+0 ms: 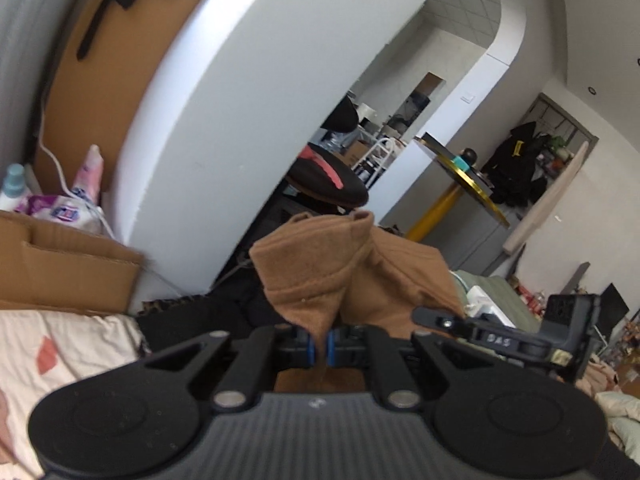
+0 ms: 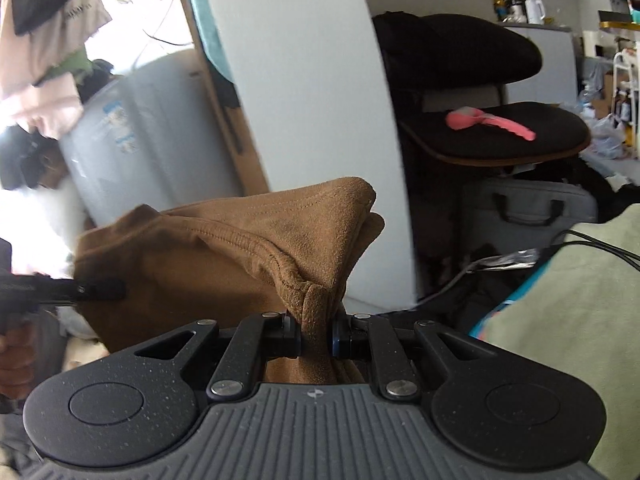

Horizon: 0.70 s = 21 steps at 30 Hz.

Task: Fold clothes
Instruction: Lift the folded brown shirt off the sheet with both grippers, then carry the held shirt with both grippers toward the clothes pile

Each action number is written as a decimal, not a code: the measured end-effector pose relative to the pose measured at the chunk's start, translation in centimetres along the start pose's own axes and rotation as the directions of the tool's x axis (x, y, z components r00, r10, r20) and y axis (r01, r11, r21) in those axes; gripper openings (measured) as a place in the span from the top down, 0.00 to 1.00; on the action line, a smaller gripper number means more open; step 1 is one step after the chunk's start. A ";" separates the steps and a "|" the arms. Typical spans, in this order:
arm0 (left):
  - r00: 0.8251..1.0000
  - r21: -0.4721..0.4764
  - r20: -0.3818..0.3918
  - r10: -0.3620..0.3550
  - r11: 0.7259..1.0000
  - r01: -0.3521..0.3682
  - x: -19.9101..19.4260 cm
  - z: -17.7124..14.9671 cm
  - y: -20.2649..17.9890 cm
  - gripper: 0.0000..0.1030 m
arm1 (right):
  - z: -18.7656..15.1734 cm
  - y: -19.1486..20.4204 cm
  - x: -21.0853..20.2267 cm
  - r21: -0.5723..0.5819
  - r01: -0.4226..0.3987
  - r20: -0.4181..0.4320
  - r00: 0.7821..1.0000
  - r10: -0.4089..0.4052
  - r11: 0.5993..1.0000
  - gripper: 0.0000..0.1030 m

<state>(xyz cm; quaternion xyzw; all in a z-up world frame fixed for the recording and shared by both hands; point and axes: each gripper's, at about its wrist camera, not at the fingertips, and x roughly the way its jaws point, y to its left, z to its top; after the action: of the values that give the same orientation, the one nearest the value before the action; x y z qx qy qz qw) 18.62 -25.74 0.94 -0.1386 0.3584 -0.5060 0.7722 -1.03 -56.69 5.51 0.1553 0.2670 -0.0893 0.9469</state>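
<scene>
Left gripper (image 1: 321,350) is clenching a thin fold of the brown garment (image 1: 352,276), cloth bunching up ahead of the pads. Right gripper (image 2: 316,338) is gripping a thicker wad of the same garment, which is hanging stretched between both, off the bed (image 1: 60,356).

Bed and seat, seen past the held cloth
In the left wrist view a pale sheet (image 1: 60,356) with reddish patches covers the bed at lower left, and a cardboard box (image 1: 68,268) stands at its far edge; further bedding shows at lower right, blurred. In the right wrist view a green blanket (image 2: 568,320) fills the lower right, with thin black cables (image 2: 600,246) running over its upper edge. Beyond it a black chair seat (image 2: 520,128) carries a pink item (image 2: 488,122) lying flat; a grey bag (image 2: 528,204) stands below the seat
</scene>
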 end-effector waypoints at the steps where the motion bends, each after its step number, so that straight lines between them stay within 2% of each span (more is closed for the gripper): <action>1: 1.000 0.001 -0.002 -0.007 1.000 0.007 0.7 -0.2 0.3 0.94 | -0.2 -0.3 0.4 -0.005 0.014 -0.003 1.000 -0.014 1.000 0.88; 13: 0.994 -0.044 -0.065 -0.093 0.995 0.091 7.3 -3.9 5.4 0.94 | -3.5 -3.8 6.1 -0.018 0.101 -0.078 0.992 -0.102 0.995 0.88; 18: 0.987 -0.080 -0.086 -0.139 0.988 0.132 9.5 -5.5 7.5 0.94 | -5.4 -5.5 7.4 -0.016 0.131 -0.122 0.984 -0.132 0.991 0.88; 21: 0.985 -0.093 -0.094 -0.142 0.987 0.134 10.8 -6.3 8.7 0.94 | -6.0 -6.1 8.3 -0.017 0.147 -0.143 0.979 -0.148 0.989 0.88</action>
<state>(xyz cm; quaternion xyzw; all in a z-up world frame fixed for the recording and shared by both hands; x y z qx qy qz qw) 22.66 -30.41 -13.03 -0.1707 0.4076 -0.5487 0.7097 1.50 -61.06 -5.31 0.1382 0.3455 -0.1472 0.9165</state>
